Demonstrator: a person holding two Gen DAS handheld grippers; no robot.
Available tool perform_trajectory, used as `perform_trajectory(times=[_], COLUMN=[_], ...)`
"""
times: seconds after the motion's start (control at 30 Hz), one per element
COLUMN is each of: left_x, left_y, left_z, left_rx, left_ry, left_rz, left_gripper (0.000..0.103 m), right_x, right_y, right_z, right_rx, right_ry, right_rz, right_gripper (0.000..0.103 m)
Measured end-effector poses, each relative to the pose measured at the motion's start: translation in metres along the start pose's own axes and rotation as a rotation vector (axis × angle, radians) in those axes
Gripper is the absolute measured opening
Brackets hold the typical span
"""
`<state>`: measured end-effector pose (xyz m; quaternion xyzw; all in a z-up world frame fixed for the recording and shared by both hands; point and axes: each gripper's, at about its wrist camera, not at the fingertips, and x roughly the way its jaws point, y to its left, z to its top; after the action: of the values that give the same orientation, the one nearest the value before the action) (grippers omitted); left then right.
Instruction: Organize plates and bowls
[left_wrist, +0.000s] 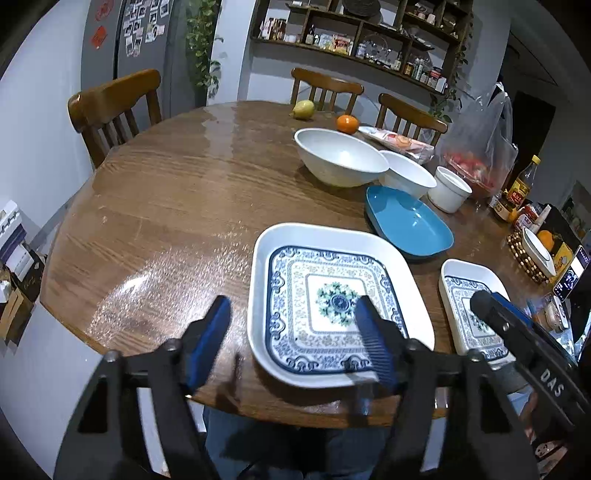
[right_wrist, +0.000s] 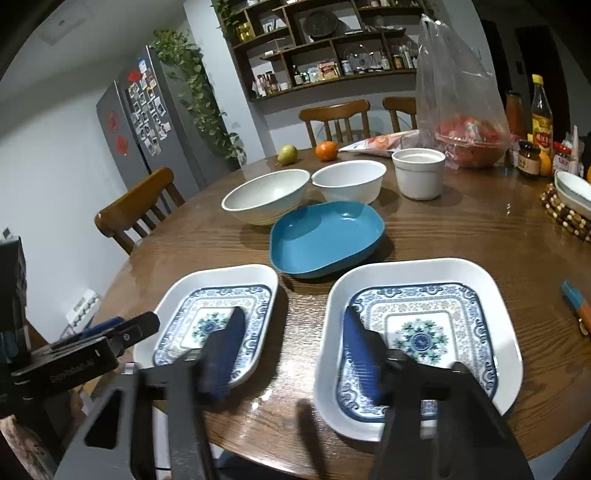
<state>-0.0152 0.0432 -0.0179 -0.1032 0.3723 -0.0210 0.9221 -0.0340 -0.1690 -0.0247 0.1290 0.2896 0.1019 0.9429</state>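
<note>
On the round wooden worktop (right_wrist: 461, 236) there are two square white plates with blue patterned centres, one blue dish, two white bowls and one white straight-sided cup. The two patterned plates lie side by side at the near edge, apart from each other with bare wood between them: the left patterned plate (left_wrist: 332, 295) (right_wrist: 218, 314) and the right patterned plate (right_wrist: 424, 332) (left_wrist: 469, 295). Just behind the gap between them sits the blue dish (right_wrist: 325, 236) (left_wrist: 406, 225), and behind that stand the larger white bowl (right_wrist: 266, 197) (left_wrist: 340, 155) and the smaller white bowl (right_wrist: 349, 181) (left_wrist: 406, 173), rims touching or nearly so, with the white cup (right_wrist: 419, 171) (left_wrist: 450, 188) to their right. One pear (right_wrist: 287, 154) and one orange (right_wrist: 326, 150) rest at the far side, and one clear plastic bag (right_wrist: 461, 110) with red contents stands behind the cup. The left hand-held gripper (left_wrist: 295, 328) hovers with its jaws spread wide and nothing between them, one finger over the left patterned plate's centre and the other over bare wood to its left. The right hand-held gripper (right_wrist: 291, 350) is likewise spread and empty, straddling the gap, one finger over each plate.
</note>
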Motion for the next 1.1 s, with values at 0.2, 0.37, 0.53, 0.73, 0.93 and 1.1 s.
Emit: perform_trajectory(times=[0.2, 0.37, 0.53, 0.73, 0.93, 1.1], left_x=[-0.005, 0.0, 0.019, 0.036, 0.043, 0.043], left_y=[0.011, 0.017, 0.024, 0.034, 0.037, 0.037], left_z=[0.002, 0.007, 0.013, 0.015, 0.015, 0.018], left_rx=[-0.02, -0.027, -0.035, -0.041, -0.032, -0.025], left_ry=[0.021, 0.04, 0.086, 0.135, 0.137, 0.143], left_rz=[-0.007, -0.005, 0.018, 0.02, 0.005, -0.031], left_gripper=[0.055, 0.055, 0.053, 0.048, 0.033, 0.03], right_x=[0.007, 0.023, 0.047, 0.068, 0.08, 0.088], right_y=[0.01, 0.023, 0.032, 0.033, 0.034, 0.039], right_z=[0.005, 0.009, 0.016, 0.02, 0.021, 0.018], right_rx=[0.016, 0.0, -0.01, -0.008, -0.031, -0.059], right_ry=[0.054, 0.118, 0.177, 0.232, 0.256, 0.275], right_rz=[0.063, 0.091, 0.08, 0.059, 0.011, -0.013], right_gripper=[0.043, 0.043, 0.043, 0.043, 0.043, 0.042])
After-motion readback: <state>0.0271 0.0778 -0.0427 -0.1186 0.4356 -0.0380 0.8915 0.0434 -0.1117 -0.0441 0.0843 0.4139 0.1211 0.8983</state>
